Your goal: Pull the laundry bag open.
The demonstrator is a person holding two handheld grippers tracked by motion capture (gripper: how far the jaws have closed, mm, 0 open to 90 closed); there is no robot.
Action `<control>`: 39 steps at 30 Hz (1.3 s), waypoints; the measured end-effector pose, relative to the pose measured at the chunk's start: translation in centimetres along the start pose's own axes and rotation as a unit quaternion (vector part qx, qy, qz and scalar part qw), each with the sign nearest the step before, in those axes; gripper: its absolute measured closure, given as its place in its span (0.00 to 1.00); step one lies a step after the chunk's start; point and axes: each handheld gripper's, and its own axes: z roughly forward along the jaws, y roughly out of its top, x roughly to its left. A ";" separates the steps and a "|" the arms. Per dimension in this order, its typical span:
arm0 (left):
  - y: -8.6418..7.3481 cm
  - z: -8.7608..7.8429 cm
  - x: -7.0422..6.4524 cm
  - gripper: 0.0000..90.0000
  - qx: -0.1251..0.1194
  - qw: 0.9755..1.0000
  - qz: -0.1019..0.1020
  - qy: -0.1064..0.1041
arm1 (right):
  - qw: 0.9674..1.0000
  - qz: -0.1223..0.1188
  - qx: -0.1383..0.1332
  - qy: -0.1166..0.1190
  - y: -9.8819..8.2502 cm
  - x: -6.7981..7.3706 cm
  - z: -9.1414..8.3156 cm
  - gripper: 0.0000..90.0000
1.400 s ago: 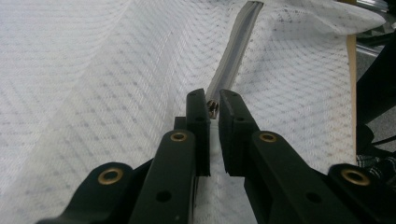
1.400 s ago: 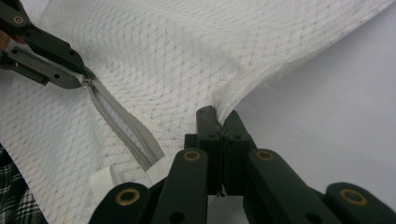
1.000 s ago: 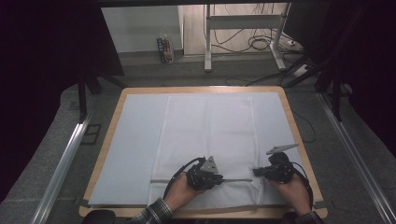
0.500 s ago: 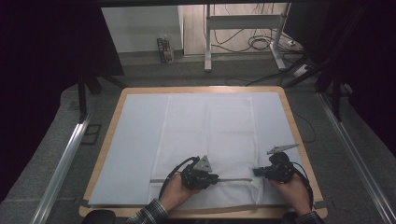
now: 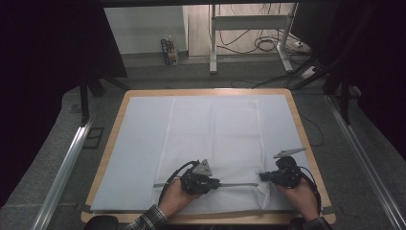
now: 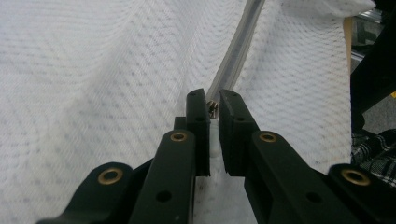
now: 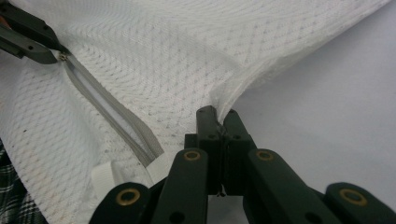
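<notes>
A white mesh bag (image 5: 215, 139) lies flat on the pale mat, with a grey zipper (image 5: 237, 184) running across its near end. My left gripper (image 5: 216, 184) is shut on the small metal zipper pull (image 6: 212, 108), which sits between its jaws in the left gripper view; the zipper tape (image 6: 238, 46) runs away ahead of it. My right gripper (image 5: 262, 176) is shut on the bag's right edge, and the mesh (image 7: 187, 56) rises in a fold from its closed jaws (image 7: 218, 116). In the right gripper view the left gripper (image 7: 58, 52) holds the pull (image 7: 62, 57) at the zipper's (image 7: 116, 121) far end.
The pale mat (image 5: 139, 139) covers a wooden-rimmed table (image 5: 306, 139). Metal rails run along both sides on the grey floor. A plaid sleeve (image 5: 148, 218) comes in at the near edge. A table frame and cables stand beyond the far edge.
My left gripper has slid a little to the left along the zipper, away from the right gripper. The right gripper has stayed in place on the bag's edge.
</notes>
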 end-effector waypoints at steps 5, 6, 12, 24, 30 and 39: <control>-0.2 -0.5 0.1 0.93 0.000 1.000 -0.001 0.003 | 1.000 -0.001 0.001 0.000 0.0 0.0 0.0 0.97; -0.3 -0.6 0.1 0.93 0.000 1.000 0.000 0.006 | 1.000 -0.001 0.000 -0.001 0.0 0.0 0.0 0.97; -0.8 -1.3 0.6 0.93 0.001 1.000 -0.008 0.014 | 1.000 -0.001 0.001 -0.006 0.0 -0.1 0.0 0.97; -1.4 -2.0 0.7 0.93 0.004 1.000 -0.011 0.017 | 1.000 0.000 0.001 -0.008 -0.1 -0.3 -0.1 0.97; -1.7 -2.6 0.8 0.93 0.008 1.000 -0.013 0.021 | 1.000 0.000 0.002 -0.007 -0.1 -0.3 -0.1 0.97; -2.3 -3.5 0.9 0.93 0.007 1.000 -0.015 0.025 | 1.000 0.001 0.002 -0.006 -0.1 -0.3 0.0 0.97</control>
